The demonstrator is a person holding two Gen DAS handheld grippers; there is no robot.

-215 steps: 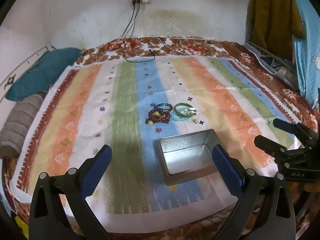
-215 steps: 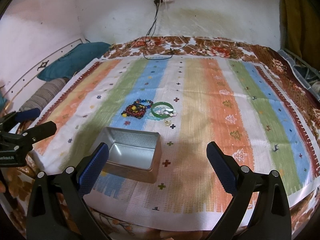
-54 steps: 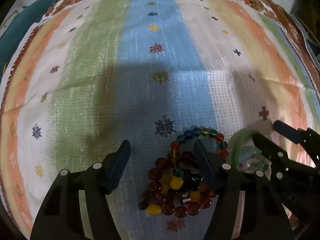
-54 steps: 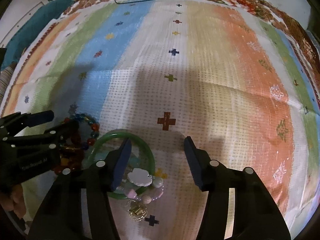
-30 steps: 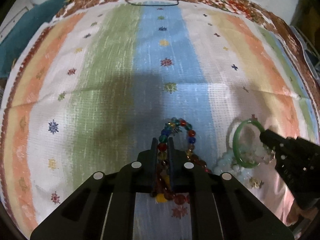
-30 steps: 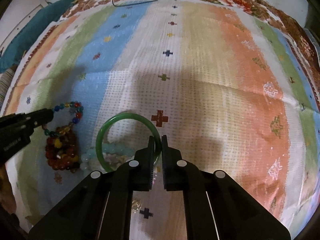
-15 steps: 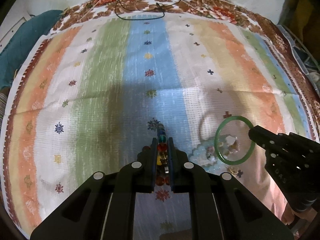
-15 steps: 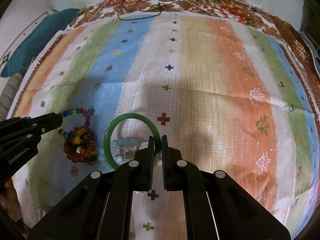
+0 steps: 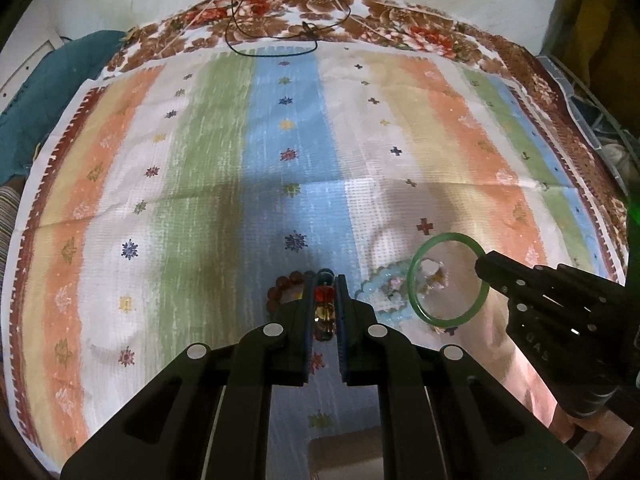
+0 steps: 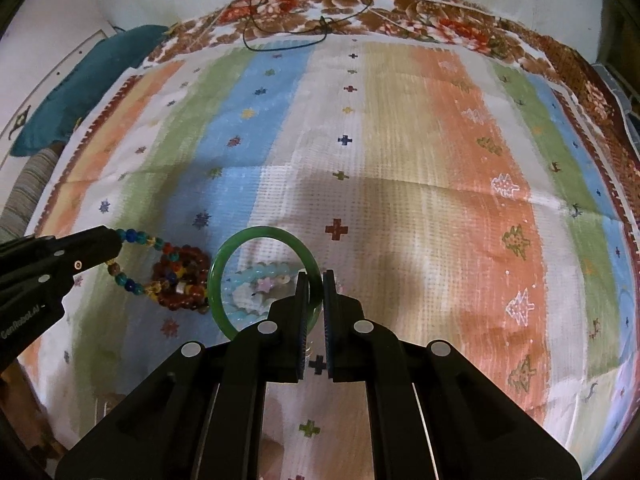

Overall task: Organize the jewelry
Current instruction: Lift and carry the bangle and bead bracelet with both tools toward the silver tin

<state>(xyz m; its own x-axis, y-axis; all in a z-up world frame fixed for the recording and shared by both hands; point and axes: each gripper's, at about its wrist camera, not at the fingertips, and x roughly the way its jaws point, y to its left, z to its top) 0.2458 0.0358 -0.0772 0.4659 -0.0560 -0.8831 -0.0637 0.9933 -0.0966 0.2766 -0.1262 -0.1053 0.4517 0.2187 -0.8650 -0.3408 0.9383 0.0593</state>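
Observation:
My left gripper (image 9: 323, 286) is shut on a multicoloured bead bracelet (image 9: 324, 294), which hangs from it above the striped cloth; the bracelet also shows in the right wrist view (image 10: 138, 258). My right gripper (image 10: 315, 282) is shut on the rim of a green bangle (image 10: 256, 236) and holds it lifted; the bangle also shows in the left wrist view (image 9: 448, 282). A dark red bead bracelet (image 10: 184, 280) and a pale blue bead bracelet with charms (image 10: 256, 280) lie on the cloth below.
A metal tin (image 9: 348, 454) shows at the bottom edge of the left wrist view. A small gold piece (image 9: 446, 330) lies by the bangle. A teal pillow (image 10: 84, 84) is at the far left and a black cable (image 9: 272, 32) at the far edge.
Both grippers have lifted and drawn back from the cloth with their pieces. The bead bracelet now hangs free of the red bracelet; the bangle is higher off the pale blue beads.

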